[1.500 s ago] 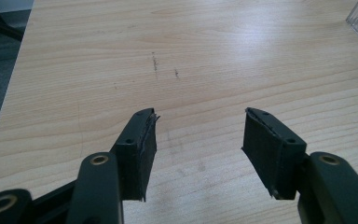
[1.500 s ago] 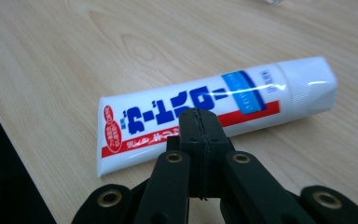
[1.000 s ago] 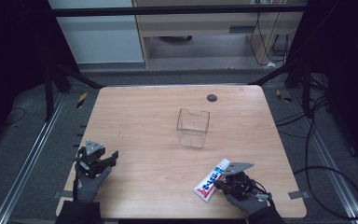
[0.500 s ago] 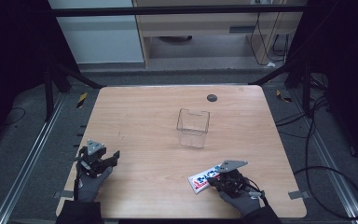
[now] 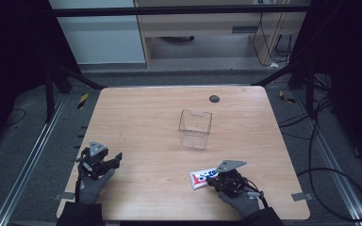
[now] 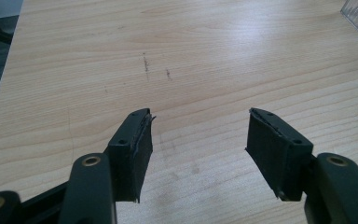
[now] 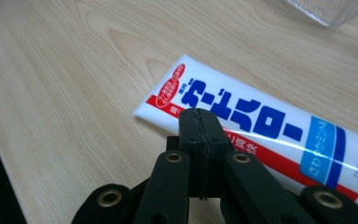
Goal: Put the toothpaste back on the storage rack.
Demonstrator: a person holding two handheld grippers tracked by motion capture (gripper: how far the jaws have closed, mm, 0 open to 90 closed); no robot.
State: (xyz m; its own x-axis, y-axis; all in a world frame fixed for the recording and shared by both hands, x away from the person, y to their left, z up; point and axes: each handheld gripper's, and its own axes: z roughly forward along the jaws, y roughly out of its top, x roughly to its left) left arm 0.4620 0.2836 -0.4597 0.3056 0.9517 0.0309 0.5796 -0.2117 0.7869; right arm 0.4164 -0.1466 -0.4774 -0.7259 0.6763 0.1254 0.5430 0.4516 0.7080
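Your right gripper [image 7: 200,116] has its two black jaws pressed flat together, pad against pad, with nothing between them. In the right gripper view the joined tips sit just over the near long edge of a white tube [image 7: 261,135] printed with blue lettering, a red band and a light blue patch; you cannot tell from that view whether the tips touch it. The tube lies flat on the counter [image 7: 51,93]. In the high view your right gripper [image 5: 224,181] is at the near right part of the counter [image 5: 146,122], and the tube [image 5: 201,178] pokes out to its left, angled slightly toward the far right.

Your left gripper [image 6: 198,140] has its jaws spread wide apart over bare wood, holding nothing. In the high view it [image 5: 104,162] rests at the near left of the counter, in your gloved left hand [image 5: 90,186], well apart from the tube.

Farther out, a clear plastic box [image 5: 195,129] stands upright near the middle of the counter, beyond the tube and apart from it. A small dark round spot [image 5: 214,98] sits near the far edge, beyond the box. A few faint dark marks [image 6: 147,63] show on the wood beyond your left gripper.
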